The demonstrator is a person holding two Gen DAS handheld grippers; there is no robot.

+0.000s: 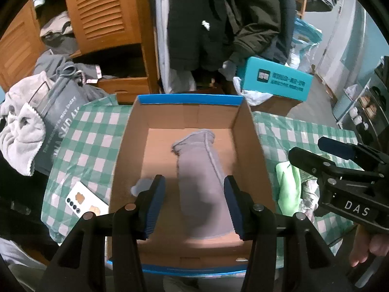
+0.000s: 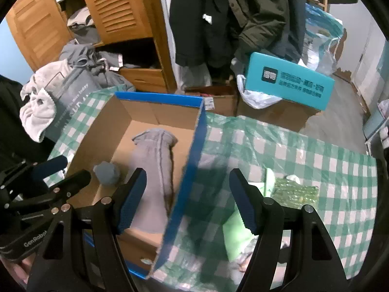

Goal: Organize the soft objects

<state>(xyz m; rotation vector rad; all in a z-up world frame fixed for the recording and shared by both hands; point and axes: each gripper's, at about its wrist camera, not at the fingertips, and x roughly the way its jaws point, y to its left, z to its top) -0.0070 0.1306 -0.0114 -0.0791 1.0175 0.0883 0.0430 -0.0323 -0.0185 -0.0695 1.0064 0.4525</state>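
Note:
An open cardboard box (image 1: 252, 150) with a blue rim stands on the green checked tablecloth (image 1: 92, 131). A grey rolled cloth (image 1: 201, 185) lies along the box floor, with a small blue-grey ball (image 1: 139, 187) beside it on the left. My left gripper (image 1: 194, 206) is open and empty over the box's near end, its pads either side of the cloth. My right gripper (image 2: 188, 199) is open and empty, straddling the box's right wall (image 2: 194, 160). The cloth (image 2: 153, 170) and ball (image 2: 107, 172) also show in the right wrist view. A light green cloth (image 2: 235, 233) lies on the table right of the box.
A green patterned packet (image 2: 294, 191) lies beside the green cloth. A white card (image 1: 85, 202) lies left of the box. A grey bag and a pale towel (image 1: 22, 131) sit at far left. A teal box (image 1: 274, 82), hanging coats and a wooden wardrobe stand behind.

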